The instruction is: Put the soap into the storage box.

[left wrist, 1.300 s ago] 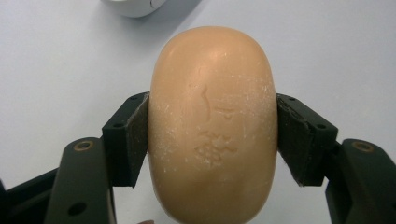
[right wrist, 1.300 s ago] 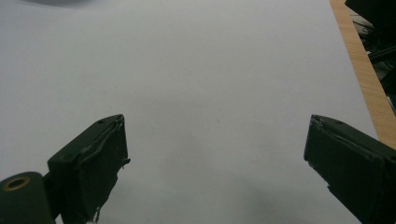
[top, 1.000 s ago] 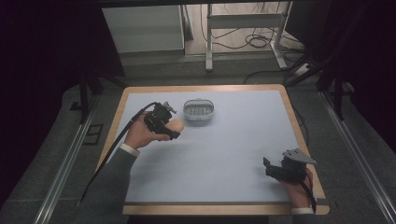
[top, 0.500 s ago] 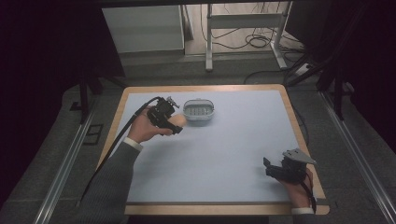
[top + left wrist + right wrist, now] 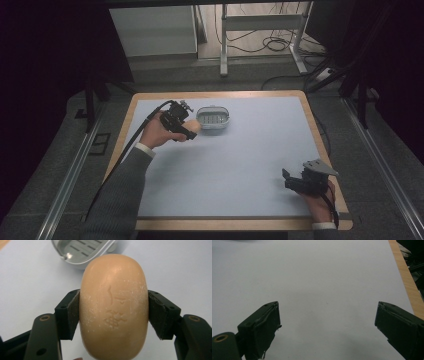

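The high view looks forward and down from above the person's side, taking in the whole pale surface (image 5: 240, 165) from some way off. The left gripper view rides close behind its jaws — a bar of soap (image 5: 113, 307) looms large, with the grey dish (image 5: 82, 251) just beyond, both also visible from above. The right gripper view looks low across bare surface, probably towards its far edge.

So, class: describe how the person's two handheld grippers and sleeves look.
Both are black two-jaw tools. The left gripper has blocky black pads and a black cable. The right gripper carries a grey three-cornered plate. Grey sleeves end in white cuffs.
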`<state>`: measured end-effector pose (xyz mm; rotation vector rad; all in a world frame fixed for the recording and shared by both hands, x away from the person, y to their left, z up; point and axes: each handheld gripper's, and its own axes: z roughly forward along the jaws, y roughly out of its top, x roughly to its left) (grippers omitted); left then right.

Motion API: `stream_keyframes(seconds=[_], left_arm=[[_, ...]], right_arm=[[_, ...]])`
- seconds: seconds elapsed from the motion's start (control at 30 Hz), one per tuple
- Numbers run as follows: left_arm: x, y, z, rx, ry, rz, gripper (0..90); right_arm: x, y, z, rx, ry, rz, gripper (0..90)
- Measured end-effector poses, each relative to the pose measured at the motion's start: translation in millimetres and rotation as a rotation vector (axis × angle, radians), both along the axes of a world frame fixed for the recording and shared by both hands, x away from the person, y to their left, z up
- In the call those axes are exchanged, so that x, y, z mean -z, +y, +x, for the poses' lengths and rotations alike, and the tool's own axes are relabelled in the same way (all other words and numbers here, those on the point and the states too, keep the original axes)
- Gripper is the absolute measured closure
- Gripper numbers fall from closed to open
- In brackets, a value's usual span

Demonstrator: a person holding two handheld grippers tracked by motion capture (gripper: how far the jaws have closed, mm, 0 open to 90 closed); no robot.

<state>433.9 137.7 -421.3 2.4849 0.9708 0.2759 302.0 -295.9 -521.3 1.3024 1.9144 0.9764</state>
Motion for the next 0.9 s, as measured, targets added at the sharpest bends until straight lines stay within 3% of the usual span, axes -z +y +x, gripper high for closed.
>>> stream_keyframes(seconds=[0.3,0.5,0.63,0.9], left_arm=[[0.9,-6.1,11.8,0.012,0.017,-0.027,32.7],[2.7,-13.0,20.6,0.018,0.017,-0.005,32.7],[2.3,-15.9,25.4,0.019,0.017,-0.025,32.7],[1.8,-22.3,34.4,0.024,0.015,-0.005,32.7]], right_arm=[[1.5,0.1,-0.3,-0.002,0.003,-0.008,6.0],[0.8,-1.0,-1.1,0.003,0.001,-0.007,6.0],[0.8,-0.5,-1.8,0.002,0.000,-0.009,6.0],[-0.9,-0.6,-2.0,0.006,-0.005,-0.006,6.0]])
